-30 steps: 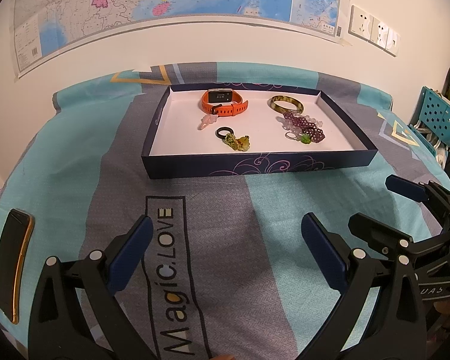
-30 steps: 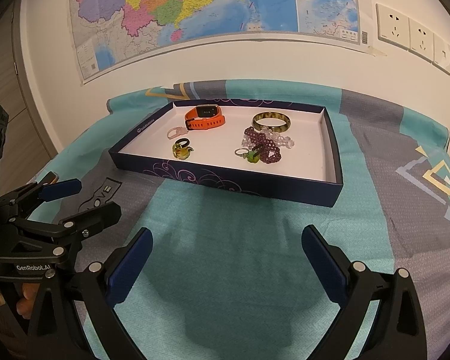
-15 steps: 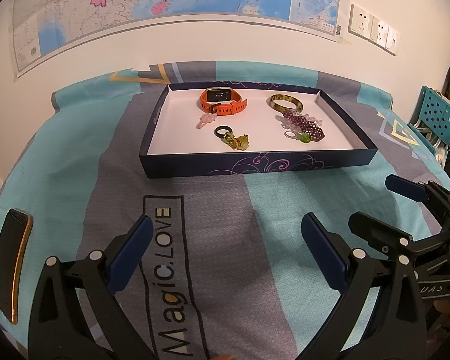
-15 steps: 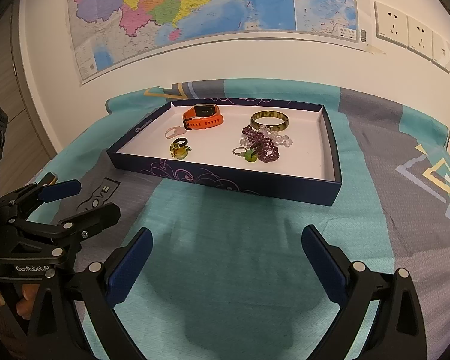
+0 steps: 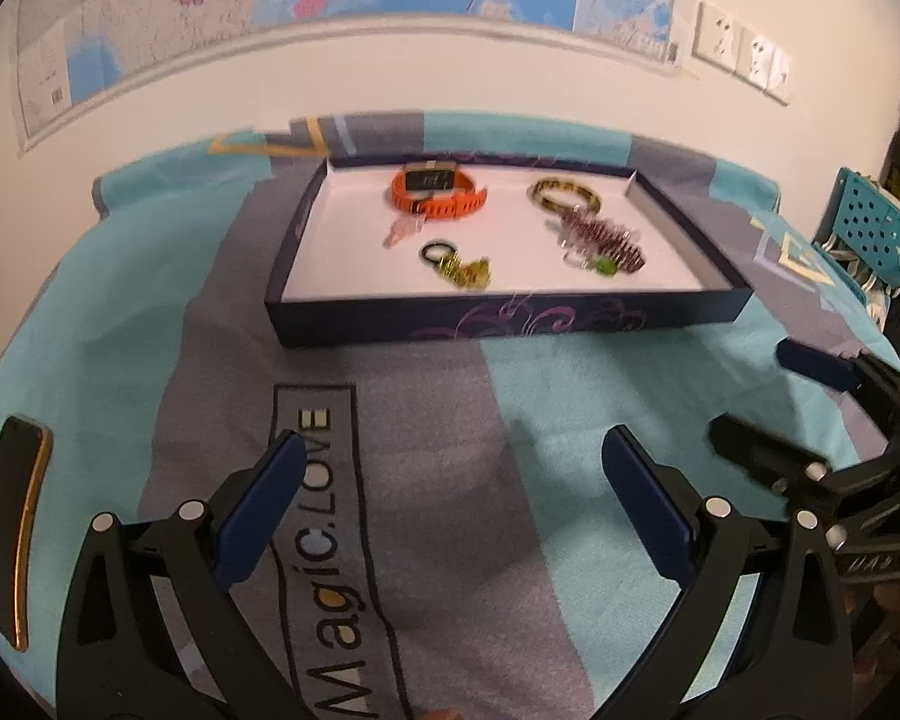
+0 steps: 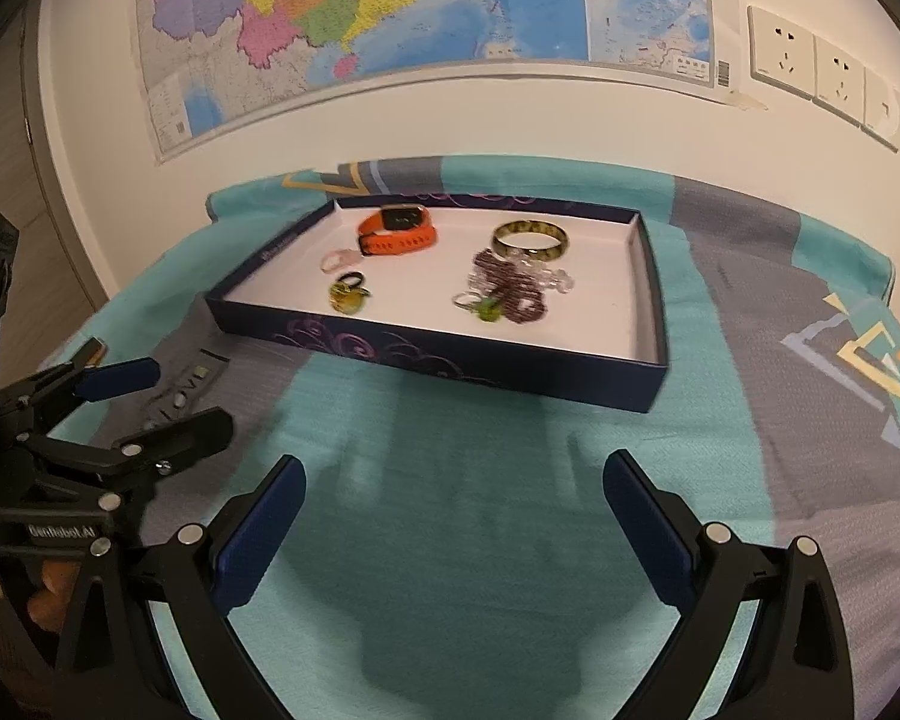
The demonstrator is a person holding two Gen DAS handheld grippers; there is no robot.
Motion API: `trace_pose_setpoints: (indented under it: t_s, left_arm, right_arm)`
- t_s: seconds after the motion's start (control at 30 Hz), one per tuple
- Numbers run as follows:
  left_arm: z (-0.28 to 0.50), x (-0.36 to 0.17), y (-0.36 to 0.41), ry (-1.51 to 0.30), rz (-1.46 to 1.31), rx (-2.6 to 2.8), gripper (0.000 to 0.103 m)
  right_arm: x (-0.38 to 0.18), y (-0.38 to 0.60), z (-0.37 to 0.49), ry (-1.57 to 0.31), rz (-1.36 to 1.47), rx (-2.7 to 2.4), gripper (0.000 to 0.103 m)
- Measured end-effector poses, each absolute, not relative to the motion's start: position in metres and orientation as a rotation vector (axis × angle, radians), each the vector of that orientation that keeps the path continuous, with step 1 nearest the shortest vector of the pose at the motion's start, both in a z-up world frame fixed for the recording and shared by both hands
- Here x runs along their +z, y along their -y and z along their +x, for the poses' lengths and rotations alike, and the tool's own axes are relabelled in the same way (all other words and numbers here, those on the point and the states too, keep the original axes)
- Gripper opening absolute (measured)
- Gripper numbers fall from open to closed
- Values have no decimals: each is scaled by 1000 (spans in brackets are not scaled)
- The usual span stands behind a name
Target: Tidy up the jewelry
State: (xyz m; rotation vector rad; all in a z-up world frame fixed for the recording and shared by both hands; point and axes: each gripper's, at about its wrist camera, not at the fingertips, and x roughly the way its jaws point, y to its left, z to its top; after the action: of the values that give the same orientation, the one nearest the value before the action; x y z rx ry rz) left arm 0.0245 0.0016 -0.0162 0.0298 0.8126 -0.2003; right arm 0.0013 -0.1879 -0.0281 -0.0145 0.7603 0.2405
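Wall map (image 6: 426, 18), sockets (image 6: 822, 69); phone (image 5: 12, 528) on patterned cloth (image 6: 750, 312).

— How are your claws standing?

— My left claw (image 5: 450, 498) is spread wide, its two blue pads (image 5: 258, 510) well apart, nothing between them. It hangs low at the near side, pointing toward the far side.

— And the other one?

— My right claw (image 6: 450, 528) is spread just as wide and also bare, its blue pads (image 6: 648, 534) far from each other. It sits to the right of the left one, level with it, the two near each other but not touching.

— Any of your hands showing?

— Only fingertips (image 6: 42, 600) wrapped on the left claw's handle.
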Motion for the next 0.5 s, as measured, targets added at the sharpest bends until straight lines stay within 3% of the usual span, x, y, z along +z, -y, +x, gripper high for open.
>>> trace_pose_setpoints:
  t_s: [0.27,0.5]
  left_arm:
    - [40,-28,-44,-882,-8,-132,97]
    - [51,-32,-86,-896,28,-7,97]
  right_arm:
    - [-34,292,38,-871,-90,7,96]
    - [-38,379,70,-914,10,-65,96]
